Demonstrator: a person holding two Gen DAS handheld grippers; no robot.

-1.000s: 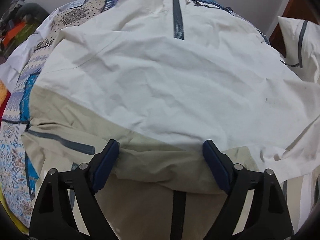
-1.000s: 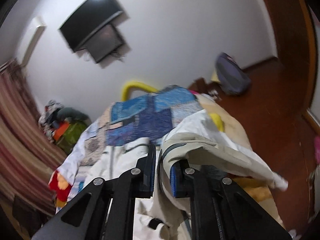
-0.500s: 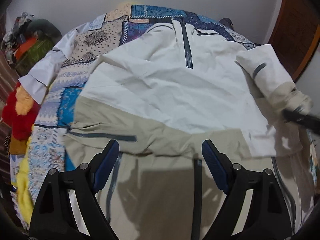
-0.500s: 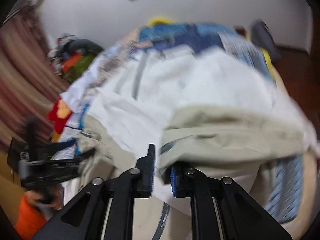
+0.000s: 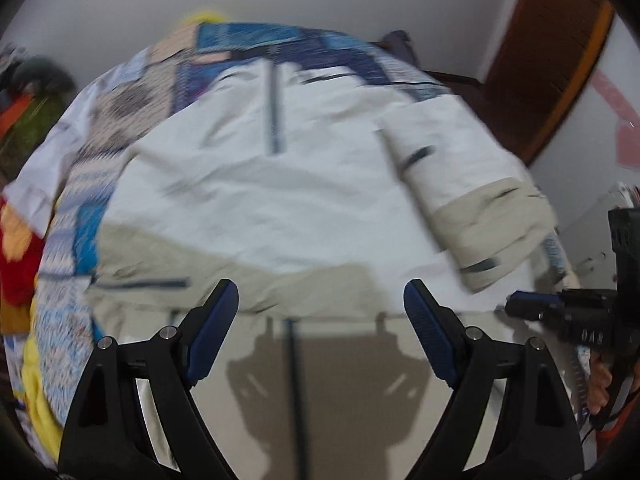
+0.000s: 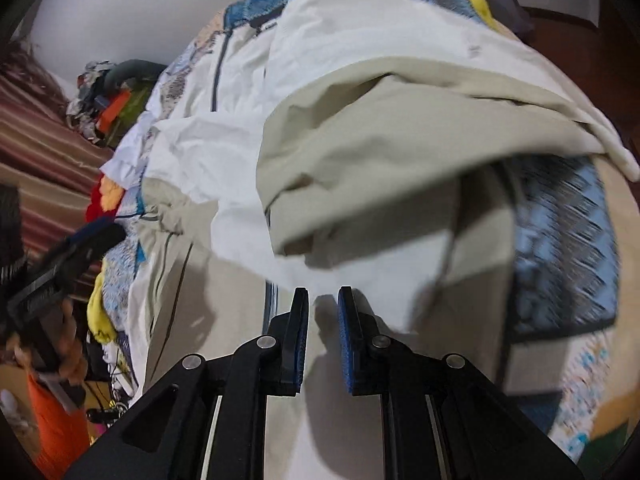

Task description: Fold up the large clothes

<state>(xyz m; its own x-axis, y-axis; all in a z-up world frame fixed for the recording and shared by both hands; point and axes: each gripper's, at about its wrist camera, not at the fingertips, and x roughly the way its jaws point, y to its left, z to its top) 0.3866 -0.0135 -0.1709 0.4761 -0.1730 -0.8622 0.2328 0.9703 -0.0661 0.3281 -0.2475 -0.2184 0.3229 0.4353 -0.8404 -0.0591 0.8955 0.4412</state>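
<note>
One sleeve (image 5: 476,196) lies folded across the white jacket (image 5: 256,184) on the bed (image 5: 120,120); further folds remain. Left gripper (image 5: 320,308) jaws spread, empty; right gripper (image 6: 323,320) jaws nearly together, pinching nothing.

I see the jacket (image 5: 280,184) spread on the quilt (image 5: 256,40), its sleeve (image 5: 472,200) folded over its right side.

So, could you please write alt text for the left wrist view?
A white and beige jacket lies spread on a patchwork quilt, one sleeve folded across it. The open left gripper hovers above its hem.
</note>
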